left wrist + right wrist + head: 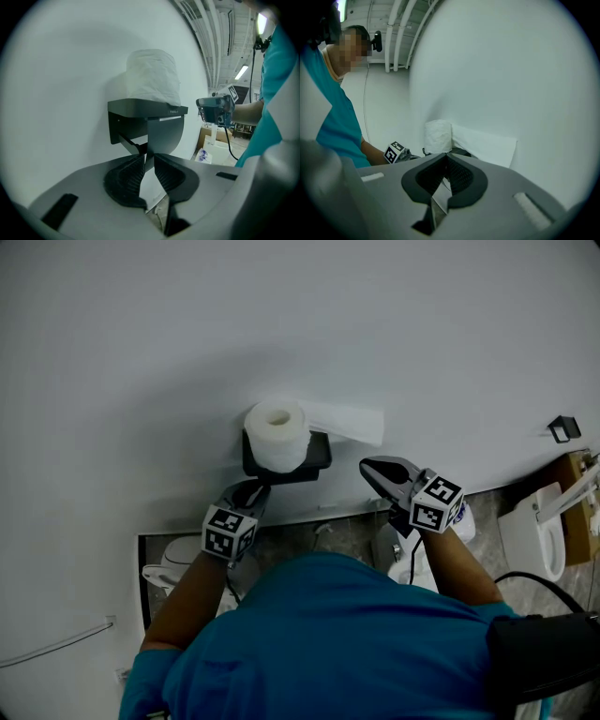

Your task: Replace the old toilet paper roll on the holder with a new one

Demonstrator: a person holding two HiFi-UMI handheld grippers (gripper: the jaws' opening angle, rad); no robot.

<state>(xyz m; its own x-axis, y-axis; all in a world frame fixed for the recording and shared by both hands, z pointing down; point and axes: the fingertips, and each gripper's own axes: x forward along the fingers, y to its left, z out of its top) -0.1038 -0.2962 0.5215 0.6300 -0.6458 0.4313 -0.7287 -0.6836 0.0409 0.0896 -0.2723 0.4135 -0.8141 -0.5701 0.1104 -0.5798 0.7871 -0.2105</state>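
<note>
While the toilet paper roll (277, 432) stands upright on the top shelf of the black wall holder (320, 452), the work seems to be at its opening step: getting under the holder's cover.

The left gripper (251, 491) sits just below the holder. In the left gripper view its jaws are drawn in to a narrow slit, with the lower edge of the hinged flap (165, 133) nipped between their tips. The right gripper (377, 471) hangs to the right of the holder, clear of it, with its jaws fully closed on nothing.

My guess is that the next move is to swing the flap upward without knocking the roll off the shelf. The right gripper's jaws would have to part before they could take any roll.

Several things stay unclear:
- A loose sheet (349, 421) lies flat against the wall just right of the holder, and I cannot tell whether it trails from the standing roll or from something beneath the shelf.
- The spindle under the shelf is hidden by the flap in the gripper views and by the shelf in the head view, so a spent core there cannot be confirmed.
- I cannot say whether the standing roll is the old one or the new one.
</note>
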